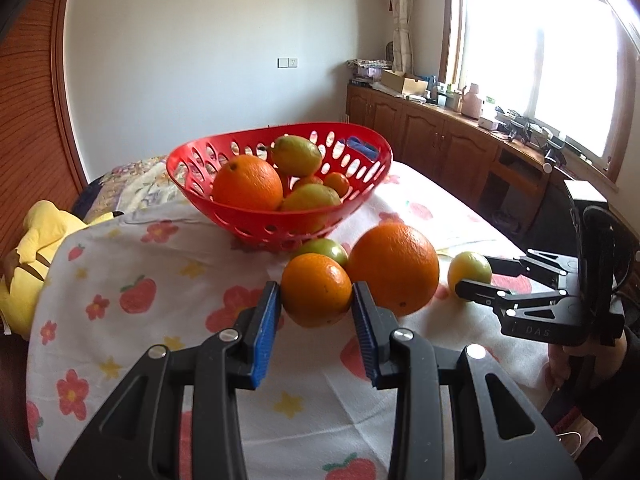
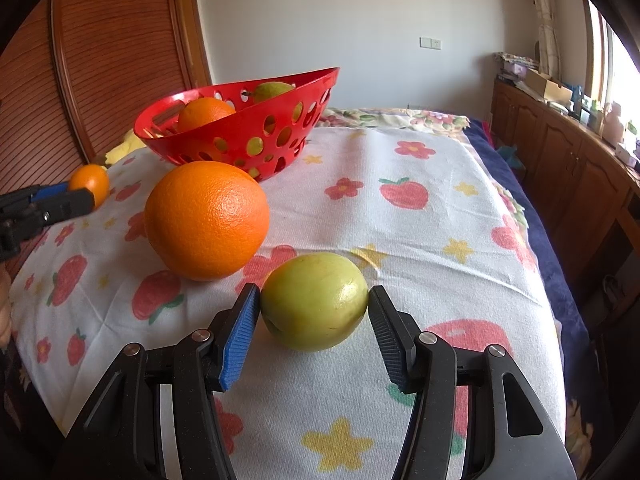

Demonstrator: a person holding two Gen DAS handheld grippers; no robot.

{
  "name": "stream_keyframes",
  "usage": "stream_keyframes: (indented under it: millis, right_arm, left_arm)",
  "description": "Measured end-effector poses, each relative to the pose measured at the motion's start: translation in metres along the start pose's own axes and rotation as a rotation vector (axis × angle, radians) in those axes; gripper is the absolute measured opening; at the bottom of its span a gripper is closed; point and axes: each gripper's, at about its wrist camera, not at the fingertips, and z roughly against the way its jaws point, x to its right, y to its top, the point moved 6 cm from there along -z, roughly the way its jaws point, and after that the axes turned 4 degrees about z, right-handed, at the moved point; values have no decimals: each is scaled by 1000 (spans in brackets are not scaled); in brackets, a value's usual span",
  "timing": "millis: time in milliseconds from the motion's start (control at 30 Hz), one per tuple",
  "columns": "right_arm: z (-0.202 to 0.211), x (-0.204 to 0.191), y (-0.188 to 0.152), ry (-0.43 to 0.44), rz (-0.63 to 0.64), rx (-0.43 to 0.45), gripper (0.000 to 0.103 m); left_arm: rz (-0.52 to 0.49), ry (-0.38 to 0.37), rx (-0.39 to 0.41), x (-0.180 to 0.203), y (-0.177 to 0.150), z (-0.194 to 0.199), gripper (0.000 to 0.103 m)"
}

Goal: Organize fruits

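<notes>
My left gripper [image 1: 316, 300] is shut on a small orange [image 1: 314, 284], lifted a little off the flowered cloth; the right wrist view shows that orange [image 2: 90, 182] at the far left. My right gripper [image 2: 314, 300] has both pads against a yellow-green fruit [image 2: 316, 312] that rests on the cloth. A big orange [image 1: 394, 268] lies between the two grippers, and a green fruit [image 1: 326, 250] sits behind it. Beyond them a red perforated basket [image 1: 256, 220] holds an orange, lemons and smaller fruits.
The white cloth [image 2: 400, 240] with strawberries and flowers covers a bed. A yellow plush toy [image 1: 44, 232] lies at its left edge. Wooden cabinets [image 1: 440, 136] with clutter on top run along the right under the window. A wooden panel [image 2: 120, 60] stands behind the basket.
</notes>
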Motion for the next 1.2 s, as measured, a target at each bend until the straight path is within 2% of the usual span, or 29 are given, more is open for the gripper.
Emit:
stream_keyframes:
  millis: [333,700,933,1200]
  right_arm:
    - [12,8,14,-24,-1,42,57]
    - [36,-11,104,15,117,176,57]
    - [1,-38,146,51,211,170,57]
    - [-50,-42,155,60,243,112,57]
  left_arm:
    - [-20,14,43,-11,24,4,35]
    - [-23,30,84,-31,62,0,35]
    - [-22,31,76,-38,74,-17,34]
    - [-12,11,67,-48,83,-36,35]
